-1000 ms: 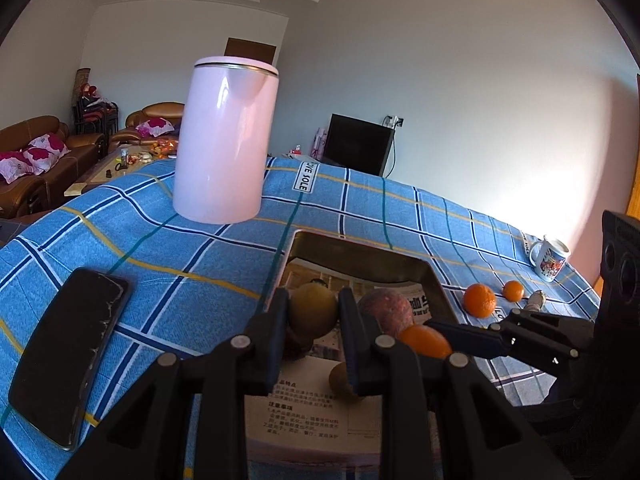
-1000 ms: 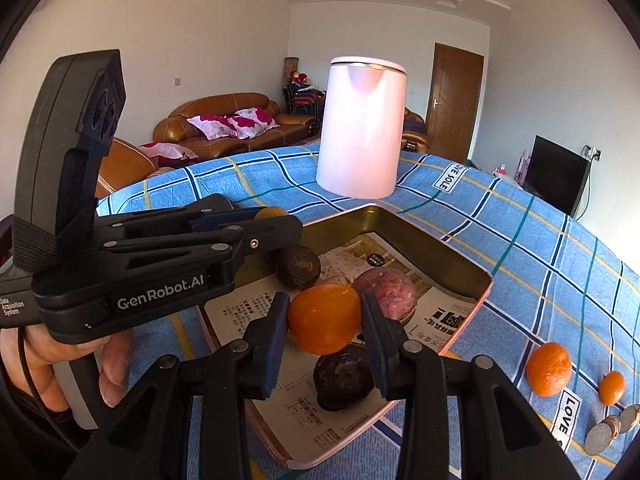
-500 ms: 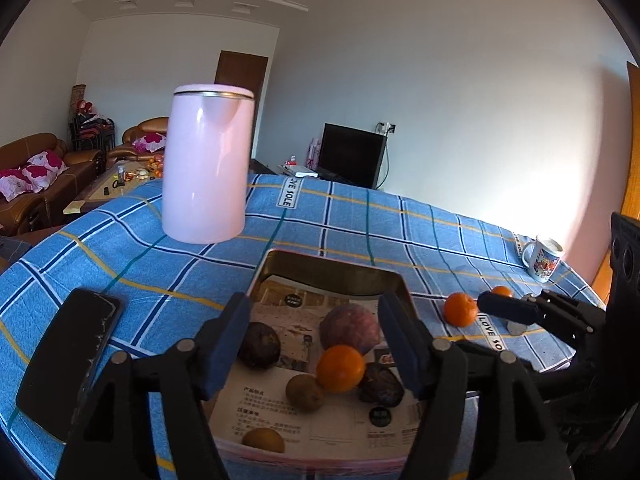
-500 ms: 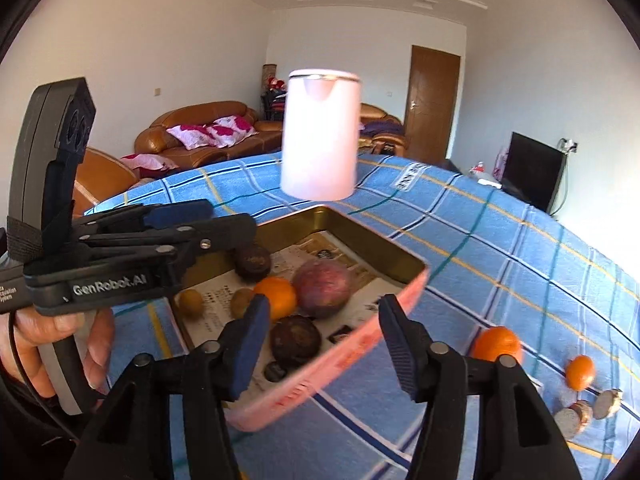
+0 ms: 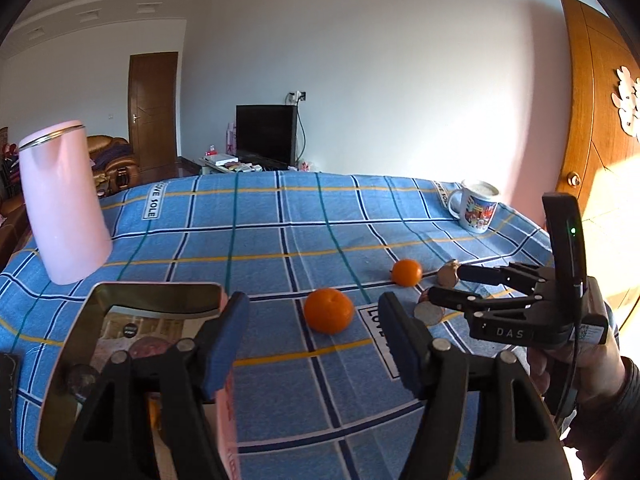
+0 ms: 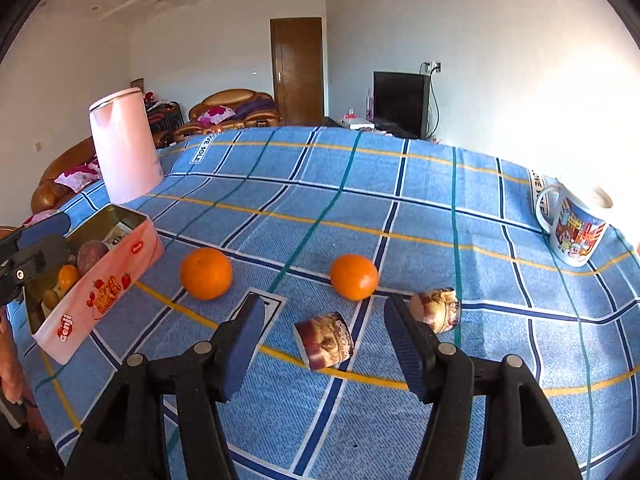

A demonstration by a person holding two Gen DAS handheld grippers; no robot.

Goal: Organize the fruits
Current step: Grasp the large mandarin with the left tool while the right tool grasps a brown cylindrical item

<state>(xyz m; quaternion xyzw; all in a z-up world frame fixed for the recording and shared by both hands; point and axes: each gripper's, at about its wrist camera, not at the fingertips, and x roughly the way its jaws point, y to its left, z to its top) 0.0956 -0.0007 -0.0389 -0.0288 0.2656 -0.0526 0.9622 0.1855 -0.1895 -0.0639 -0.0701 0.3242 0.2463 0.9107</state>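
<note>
Two oranges lie on the blue checked tablecloth, the larger (image 5: pixel 328 311) (image 6: pixel 206 273) nearer the tin, the smaller (image 5: pixel 406 272) (image 6: pixel 354 277) to its right. A pink tin (image 6: pixel 100 286) (image 5: pixel 80 320) at the left holds several fruits. My left gripper (image 5: pixel 314 340) is open and empty, with the larger orange just beyond its fingertips. My right gripper (image 6: pixel 324 338) is open and empty over a small brown cut piece (image 6: pixel 325 340); a second such piece (image 6: pixel 436 309) lies to its right.
A tall pink kettle (image 5: pixel 60 208) (image 6: pixel 124 146) stands at the back left of the table. A printed mug (image 5: pixel 476 210) (image 6: pixel 576 230) stands at the far right. The right gripper also shows in the left wrist view (image 5: pixel 444 286), close beside the brown pieces.
Both grippers opened and left their fruits in the tin. Both then swung right, away from the tin, toward the two oranges and the brown pieces on the cloth.
</note>
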